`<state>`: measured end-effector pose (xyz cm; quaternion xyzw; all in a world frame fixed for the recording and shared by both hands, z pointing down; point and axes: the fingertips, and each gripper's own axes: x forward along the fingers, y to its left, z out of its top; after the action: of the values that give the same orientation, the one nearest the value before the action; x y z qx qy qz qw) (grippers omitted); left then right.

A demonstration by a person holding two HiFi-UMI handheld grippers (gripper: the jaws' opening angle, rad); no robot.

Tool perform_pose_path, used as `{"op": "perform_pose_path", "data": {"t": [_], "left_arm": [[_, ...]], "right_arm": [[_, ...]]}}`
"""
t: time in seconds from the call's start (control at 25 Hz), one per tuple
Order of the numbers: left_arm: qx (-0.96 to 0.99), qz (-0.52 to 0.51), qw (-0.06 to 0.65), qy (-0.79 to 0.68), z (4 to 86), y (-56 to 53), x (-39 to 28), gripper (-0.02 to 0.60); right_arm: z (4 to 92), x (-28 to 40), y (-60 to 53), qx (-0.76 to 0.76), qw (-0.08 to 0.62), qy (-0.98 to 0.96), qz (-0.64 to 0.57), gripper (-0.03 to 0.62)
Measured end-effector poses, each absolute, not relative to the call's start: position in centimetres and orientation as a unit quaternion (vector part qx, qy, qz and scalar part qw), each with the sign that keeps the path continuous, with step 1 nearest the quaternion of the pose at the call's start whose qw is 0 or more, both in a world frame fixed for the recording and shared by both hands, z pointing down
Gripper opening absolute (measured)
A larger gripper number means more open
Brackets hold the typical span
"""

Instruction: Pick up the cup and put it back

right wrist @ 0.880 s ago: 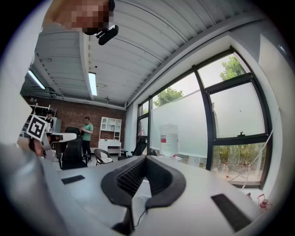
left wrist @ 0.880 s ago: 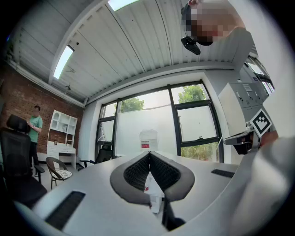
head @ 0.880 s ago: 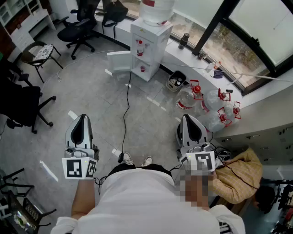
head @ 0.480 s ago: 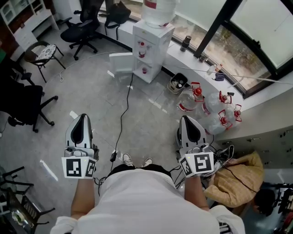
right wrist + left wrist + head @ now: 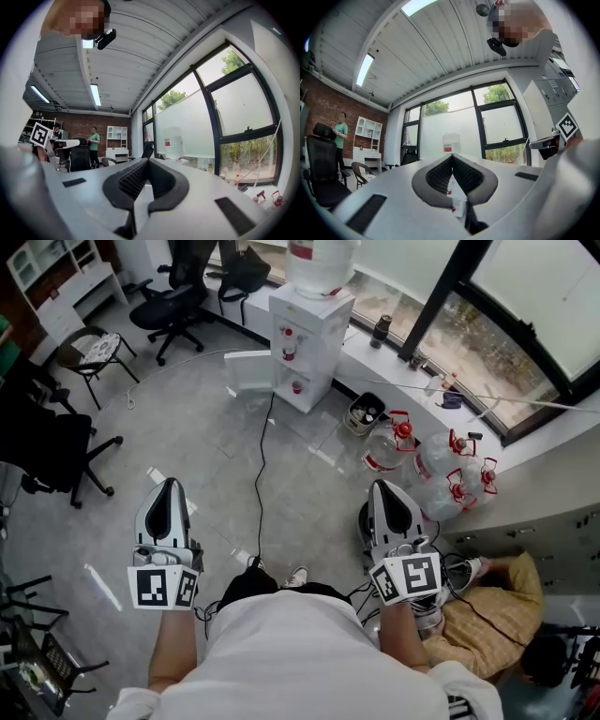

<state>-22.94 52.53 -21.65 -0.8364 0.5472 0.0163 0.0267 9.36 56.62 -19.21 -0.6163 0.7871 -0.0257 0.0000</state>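
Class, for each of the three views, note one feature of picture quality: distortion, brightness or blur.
Head view: even daylight, floor sharp. Left gripper view: strong fisheye, dark round border, window washed out. Right gripper view: same fisheye; the right gripper looks soft up close.

Two hand-held grippers, left (image 5: 170, 482) and right (image 5: 383, 486), were in view. One water dispenser (image 5: 309, 343) stood at twelve o'clock, one bin (image 5: 364, 411) at one, four floor jugs (image 5: 429, 451) at two, and one wicker chair (image 5: 89, 348) at ten.

Scene is lit brightly by daylight through the windows (image 5: 525, 296) and by ceiling strips (image 5: 365, 69). Gripper views are bent at edges, vignetted black.
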Motion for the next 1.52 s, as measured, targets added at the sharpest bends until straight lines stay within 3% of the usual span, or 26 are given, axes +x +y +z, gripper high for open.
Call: {"op": "perform_pose_path", "data": {"t": [0.6, 0.8, 1.24, 1.52], "left_arm": [[-0.846, 0.013, 0.013, 0.533, -19.8, 48.4, -18.6, 0.023], [-0.850, 0.019, -0.010, 0.527, -17.2, 41.5, -18.8, 0.024], [-0.875, -0.009, -0.053, 0.481, -14.1, 18.1, -23.1, 0.023], [-0.898, -0.005, -0.067, 0.434, -13.5, 10.7, -21.5, 0.023]], "right_arm": [[-16.9, 13.2, 53.5, -0.628, -0.005, 0.776, -0.049, 0.020], [-15.2, 13.1, 47.0, -0.637, -0.026, 0.768, -0.058, 0.020], [-15.5, 4.6, 22.9, -0.620, -0.068, 0.778, -0.077, 0.020], [-15.7, 3.7, 16.9, -0.640, -0.082, 0.760, -0.080, 0.020]]}}
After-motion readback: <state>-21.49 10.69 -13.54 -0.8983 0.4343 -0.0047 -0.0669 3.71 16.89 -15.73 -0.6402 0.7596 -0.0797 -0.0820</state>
